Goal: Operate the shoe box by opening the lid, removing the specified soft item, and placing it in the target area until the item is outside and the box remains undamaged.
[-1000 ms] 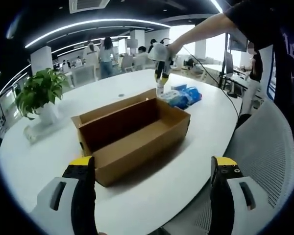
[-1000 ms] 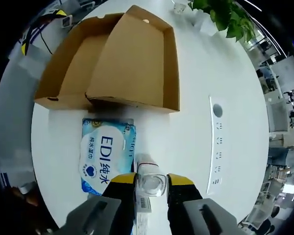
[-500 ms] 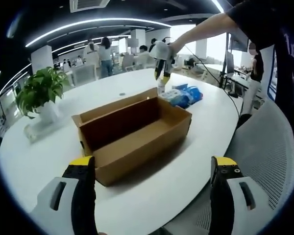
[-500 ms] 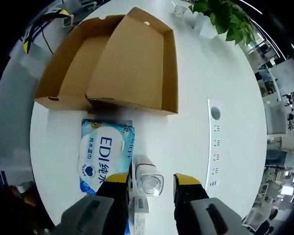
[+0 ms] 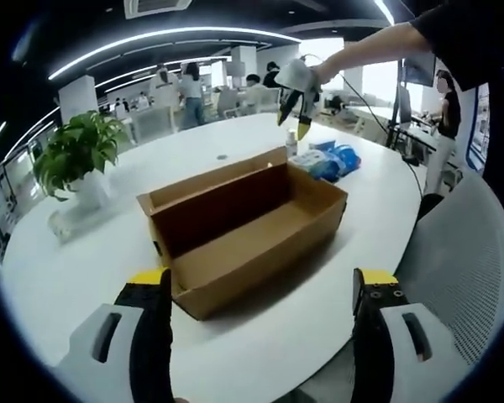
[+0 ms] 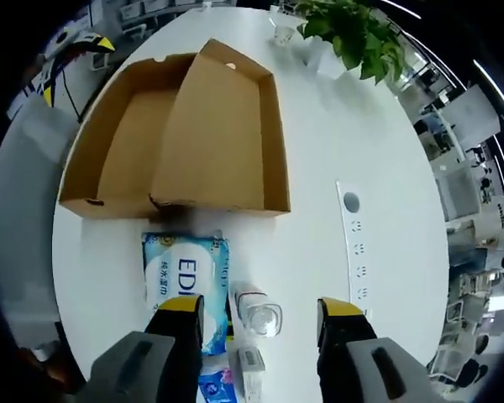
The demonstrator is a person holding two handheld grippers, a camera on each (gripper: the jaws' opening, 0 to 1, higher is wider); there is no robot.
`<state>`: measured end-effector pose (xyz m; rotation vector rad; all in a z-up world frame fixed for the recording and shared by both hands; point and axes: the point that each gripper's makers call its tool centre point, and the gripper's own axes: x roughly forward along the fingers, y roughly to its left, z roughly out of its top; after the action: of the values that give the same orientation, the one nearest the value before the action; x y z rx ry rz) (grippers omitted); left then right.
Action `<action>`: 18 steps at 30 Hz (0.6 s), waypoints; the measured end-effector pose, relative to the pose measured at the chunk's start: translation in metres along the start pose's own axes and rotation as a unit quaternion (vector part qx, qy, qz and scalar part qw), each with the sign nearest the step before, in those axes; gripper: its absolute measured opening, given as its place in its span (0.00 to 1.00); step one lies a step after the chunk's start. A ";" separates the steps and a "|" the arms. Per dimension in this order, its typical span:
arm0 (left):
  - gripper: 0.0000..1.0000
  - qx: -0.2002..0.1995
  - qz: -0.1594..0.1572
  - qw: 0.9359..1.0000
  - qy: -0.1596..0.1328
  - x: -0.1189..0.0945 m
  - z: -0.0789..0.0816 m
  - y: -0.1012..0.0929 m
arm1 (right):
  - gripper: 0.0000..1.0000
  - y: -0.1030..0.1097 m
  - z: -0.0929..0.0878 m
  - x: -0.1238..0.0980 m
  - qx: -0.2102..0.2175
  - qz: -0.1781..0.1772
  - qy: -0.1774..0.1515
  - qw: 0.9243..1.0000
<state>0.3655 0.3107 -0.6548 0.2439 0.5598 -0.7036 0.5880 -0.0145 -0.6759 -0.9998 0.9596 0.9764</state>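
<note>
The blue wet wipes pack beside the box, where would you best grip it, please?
Probably from above, across the short width of the wet wipes pack: it lies flat on the white table, long edges exposed. The open right gripper hovers over it; mind the small clear bottle alongside.

1. We count one open cardboard shoe box on the white table, with its one lid folded back.
2. We count one blue-and-white wet-wipe pack printed "EDI", lying just beside the box.
3. We count one clear plastic bottle standing next to that pack, and at least one more small packet near it; the exact number of packets there we cannot tell.
4. We count one potted green plant.
5. We count two grippers: the left gripper and the right gripper.
6. We count one strip of sockets set in the table.
</note>
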 end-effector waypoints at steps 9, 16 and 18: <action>0.79 -0.021 0.014 1.000 0.005 0.007 0.001 0.022 | 0.53 0.004 0.017 -0.006 0.037 -0.011 -0.033 0.999; 0.69 -0.042 0.037 0.998 -0.001 0.011 0.008 0.043 | 0.53 0.004 0.029 -0.007 0.081 -0.016 -0.064 0.995; 0.64 -0.055 0.045 0.997 -0.002 0.012 0.010 0.051 | 0.54 0.003 0.031 -0.006 0.091 -0.018 -0.072 0.993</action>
<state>0.4110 0.3378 -0.6525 0.1647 0.5776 -0.5834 0.5893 0.0147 -0.6629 -0.7823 0.8902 0.9006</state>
